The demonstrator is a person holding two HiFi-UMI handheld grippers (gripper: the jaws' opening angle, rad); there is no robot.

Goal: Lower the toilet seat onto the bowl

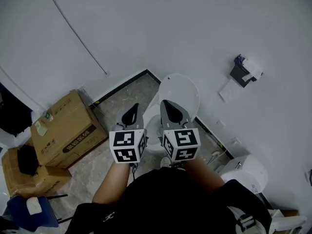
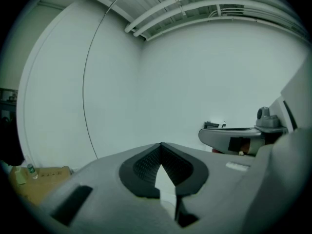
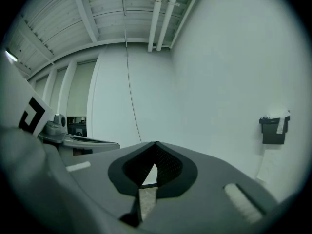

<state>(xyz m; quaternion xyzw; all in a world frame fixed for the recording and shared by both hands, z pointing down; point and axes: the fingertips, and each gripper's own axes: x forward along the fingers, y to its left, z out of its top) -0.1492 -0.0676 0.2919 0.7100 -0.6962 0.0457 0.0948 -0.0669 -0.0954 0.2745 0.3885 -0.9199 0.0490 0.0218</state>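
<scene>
Left gripper (image 1: pixel 133 107): jaws pressed together, empty. Right gripper (image 1: pixel 166 103): jaws together, empty. White oval plastic toilet seat (image 1: pixel 179 92) stands raised at 12 o'clock, untouched. Brown cardboard box (image 1: pixel 68 128) at 9 o'clock, contents unseen.

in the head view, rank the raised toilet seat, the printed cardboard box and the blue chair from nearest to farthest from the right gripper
From the right gripper:
1. raised toilet seat: just beyond the jaws, slightly to the right.
2. printed cardboard box: on the floor, well off to the left.
3. blue chair: bottom left corner, past the box.
</scene>
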